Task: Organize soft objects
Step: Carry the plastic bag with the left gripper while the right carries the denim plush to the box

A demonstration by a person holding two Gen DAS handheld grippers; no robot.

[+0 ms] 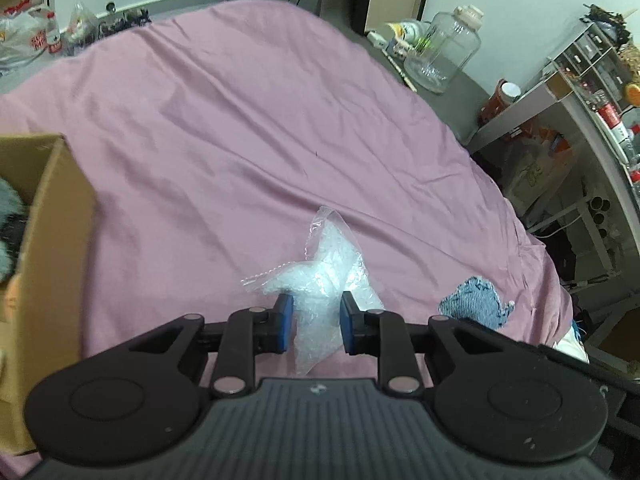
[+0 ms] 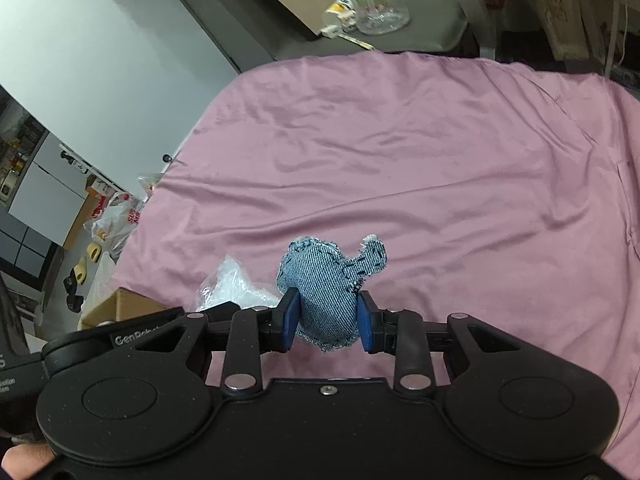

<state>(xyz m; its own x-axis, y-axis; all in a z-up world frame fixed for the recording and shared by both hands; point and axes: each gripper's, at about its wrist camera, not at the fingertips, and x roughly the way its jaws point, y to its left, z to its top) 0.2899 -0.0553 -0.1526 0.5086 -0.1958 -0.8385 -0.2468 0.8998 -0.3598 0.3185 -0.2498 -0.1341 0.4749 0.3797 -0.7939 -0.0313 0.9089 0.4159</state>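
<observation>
A clear plastic bag of white filling [image 1: 320,280] lies on the pink sheet [image 1: 240,120]. My left gripper [image 1: 318,322] is shut on it, its blue pads pressing the bag's pinched middle from both sides. Close by on the right is a stuffed blue denim toy [image 2: 328,280] with frayed edges; my right gripper [image 2: 329,318] is shut on its lower part. The denim toy [image 1: 476,306] also shows at the right of the left wrist view, and the bag [image 2: 236,288] at the left of the right wrist view. An open cardboard box [image 1: 52,200] stands at the left.
Something grey and fluffy [image 1: 10,216] lies inside the box. Past the sheet's far edge stand a large glass jar [image 1: 444,52] and a cluttered shelf unit [image 1: 580,92]. Shopping bags [image 1: 24,36] sit at the far left. The pink sheet drops off at its right edge.
</observation>
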